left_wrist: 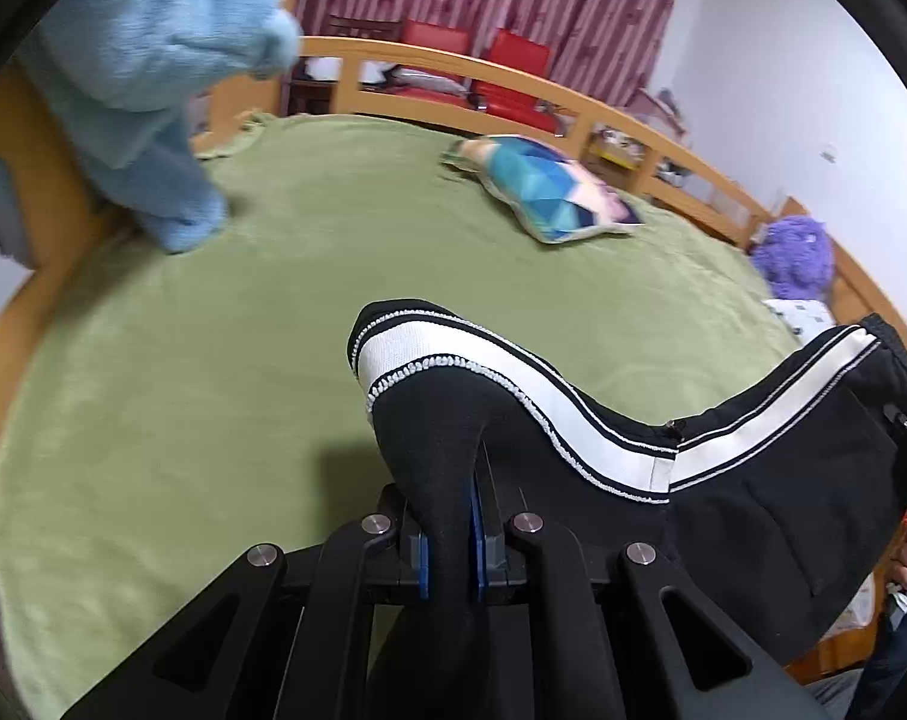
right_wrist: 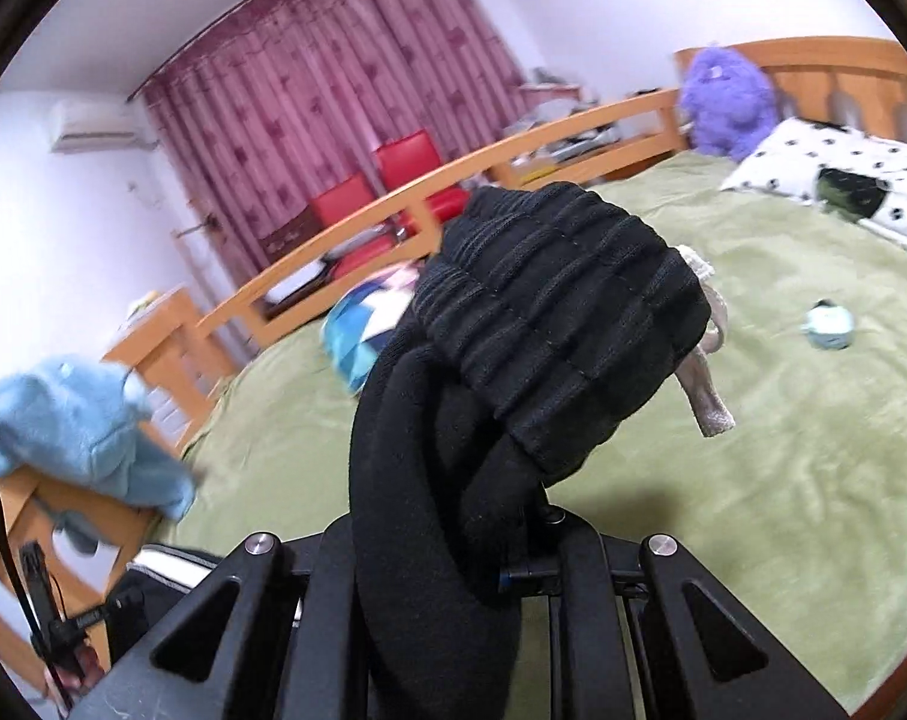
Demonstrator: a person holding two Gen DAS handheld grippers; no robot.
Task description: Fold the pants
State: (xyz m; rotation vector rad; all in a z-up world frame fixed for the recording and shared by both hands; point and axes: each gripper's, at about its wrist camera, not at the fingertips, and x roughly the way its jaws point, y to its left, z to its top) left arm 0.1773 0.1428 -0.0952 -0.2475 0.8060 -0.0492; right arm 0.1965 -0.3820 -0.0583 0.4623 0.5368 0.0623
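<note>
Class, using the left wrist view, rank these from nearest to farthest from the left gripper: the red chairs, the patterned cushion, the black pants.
1. The black pants, clamped in the left gripper itself.
2. The patterned cushion, lying mid-bed, toward the right.
3. The red chairs, beyond the bed's wooden rail, before the curtain.

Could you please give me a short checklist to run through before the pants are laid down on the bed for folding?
1. Left hand-held gripper shut on the pants leg hem: ok.
2. Right hand-held gripper shut on the ribbed waistband: ok.
3. Green blanket bare below the pants: ok.
4. Patterned cushion apart from the landing spot: ok.
5. Pants hanging flat, untwisted: cannot tell.
</note>
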